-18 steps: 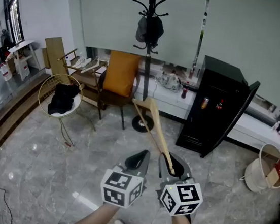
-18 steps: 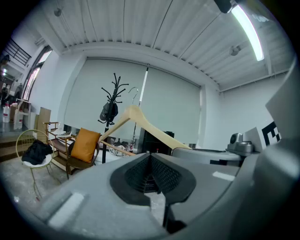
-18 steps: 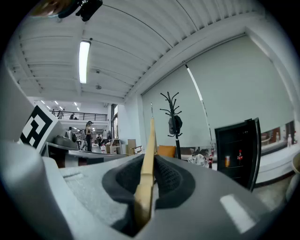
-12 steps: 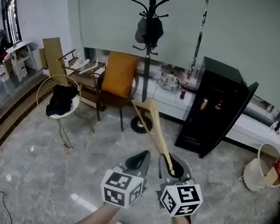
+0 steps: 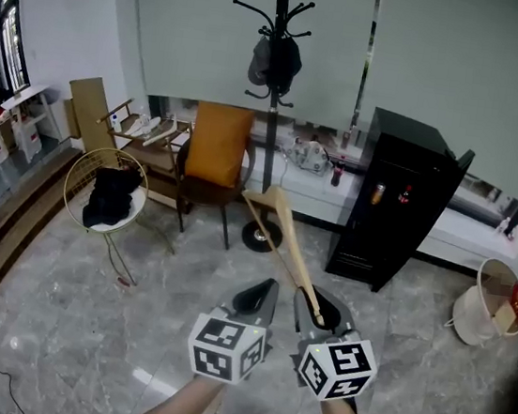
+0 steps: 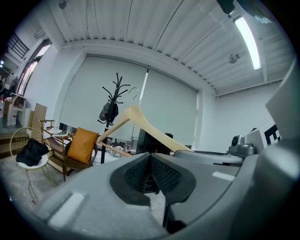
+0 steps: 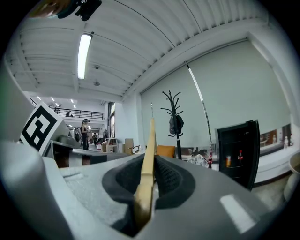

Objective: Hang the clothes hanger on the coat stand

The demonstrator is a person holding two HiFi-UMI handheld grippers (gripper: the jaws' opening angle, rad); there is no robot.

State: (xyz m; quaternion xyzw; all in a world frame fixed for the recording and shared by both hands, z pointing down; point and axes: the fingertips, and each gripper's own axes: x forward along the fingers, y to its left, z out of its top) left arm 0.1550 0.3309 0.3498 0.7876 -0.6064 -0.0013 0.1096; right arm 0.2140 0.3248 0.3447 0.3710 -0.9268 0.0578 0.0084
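Note:
A pale wooden clothes hanger (image 5: 285,235) sticks up and forward from my right gripper (image 5: 314,305), which is shut on one arm of the hanger (image 7: 148,165). The hanger also shows in the left gripper view (image 6: 140,123), its metal hook pointing up. My left gripper (image 5: 255,297) sits just left of the right one, shut with nothing between its jaws. The black coat stand (image 5: 275,71) rises at the far wall ahead, a dark bag or hat hanging on it; it appears too in the left gripper view (image 6: 112,110) and the right gripper view (image 7: 176,122).
An orange-cushioned chair (image 5: 219,153) stands left of the coat stand's base. A round wire stool with black cloth (image 5: 109,193) is further left. A black cabinet (image 5: 397,201) with its door open stands right of the stand. A basket (image 5: 488,302) sits far right.
The view has moved slightly toward the coat stand and tilted up a little. Both grippers and the hanger keep the same pose relative to each other.

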